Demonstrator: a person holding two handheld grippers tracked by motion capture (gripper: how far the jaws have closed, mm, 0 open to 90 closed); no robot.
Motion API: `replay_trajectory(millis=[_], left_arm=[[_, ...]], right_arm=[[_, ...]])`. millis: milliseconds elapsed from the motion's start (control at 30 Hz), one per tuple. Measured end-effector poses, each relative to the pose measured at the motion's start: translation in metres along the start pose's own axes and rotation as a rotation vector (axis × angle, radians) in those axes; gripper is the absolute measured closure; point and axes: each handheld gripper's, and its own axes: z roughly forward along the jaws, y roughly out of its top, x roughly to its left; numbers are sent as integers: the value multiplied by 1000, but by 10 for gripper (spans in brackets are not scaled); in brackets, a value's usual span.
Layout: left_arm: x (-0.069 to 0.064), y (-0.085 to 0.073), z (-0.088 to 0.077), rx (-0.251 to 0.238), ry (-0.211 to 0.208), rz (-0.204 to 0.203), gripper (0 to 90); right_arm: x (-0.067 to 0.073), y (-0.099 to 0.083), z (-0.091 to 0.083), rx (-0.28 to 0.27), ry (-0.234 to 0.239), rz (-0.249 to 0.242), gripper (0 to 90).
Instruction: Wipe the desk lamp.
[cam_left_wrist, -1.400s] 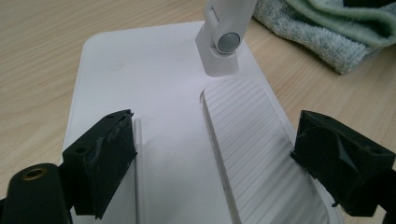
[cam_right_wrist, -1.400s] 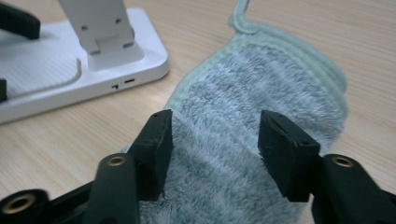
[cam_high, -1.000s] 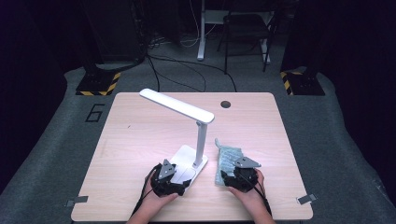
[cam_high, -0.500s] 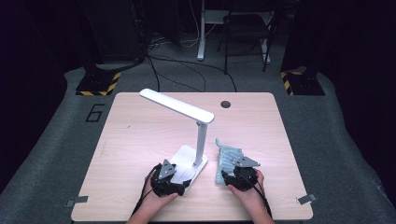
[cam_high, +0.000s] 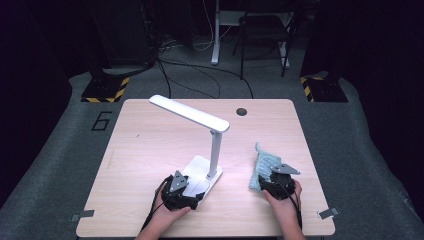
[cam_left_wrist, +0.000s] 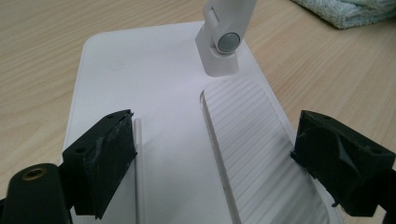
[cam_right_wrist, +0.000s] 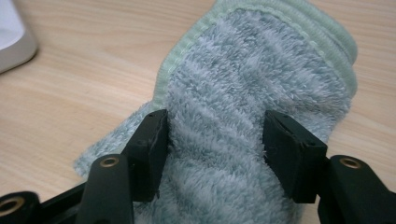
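Closing on the pale green terry cloth (cam_right_wrist: 243, 140), the right claw (cam_right_wrist: 215, 144) has its jaws either side of a raised fold; they have just been narrowing, and the pads seem to touch the pile, though I cannot tell if they press yet. Step in hand, as I judge it: grabbing the cloth, probably to wipe the lamp. Cloth lies on the wooden tabletop (cam_high: 150, 145), right of the white folding desk lamp (cam_high: 212, 150), near edge side, with the right claw (cam_high: 281, 181) over its near end. Next move calls for finishing the squeeze, then lifting without dragging the cloth flat.

Left claw (cam_left_wrist: 212, 158) is open wide, jaws straddling the lamp's white base plate (cam_left_wrist: 163, 116), not pinching it; it looks set to steady the base. In the high view the left claw (cam_high: 179, 192) sits at the base's near-left corner. Both hands come in from the near edge, forearms low, claws pointing away and slightly down.
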Motion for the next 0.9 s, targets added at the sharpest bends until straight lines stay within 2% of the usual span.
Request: replay_trajectory(millis=[100,200,267,333,400,500,533,633,667,767,833,900], left_arm=[[0,0,0,0,1,2,126],[0,0,-1,10,-9,2,126],[-1,0,0,-1,2,-5,126],[-1,-1,0,-5,8,-1,127],[-1,0,-2,6,5,0,127],[-1,0,-3,15,5,2,127],[-1,0,-3,17,6,2,128],[-2,1,-3,21,10,1,128],[-2,1,-4,23,11,0,129],[-5,1,-4,30,0,-1,127],[-6,1,-4,31,-5,10,126],[-8,1,-4,31,-16,2,126]], right_arm=[[-5,0,-4,-27,-3,29,413],[2,2,-12,-110,-29,2,401],[9,4,-17,-161,-25,-4,394],[17,8,-22,-177,15,-17,386],[27,14,-26,-207,74,-34,389],[47,27,-36,-256,184,-47,418],[55,31,-40,-268,212,-63,418],[77,45,-45,-307,284,-60,418],[85,49,-46,-315,302,-64,418],[107,62,-44,-326,316,-124,425],[119,68,-40,-320,327,-148,430],[128,73,-38,-320,327,-163,430]])
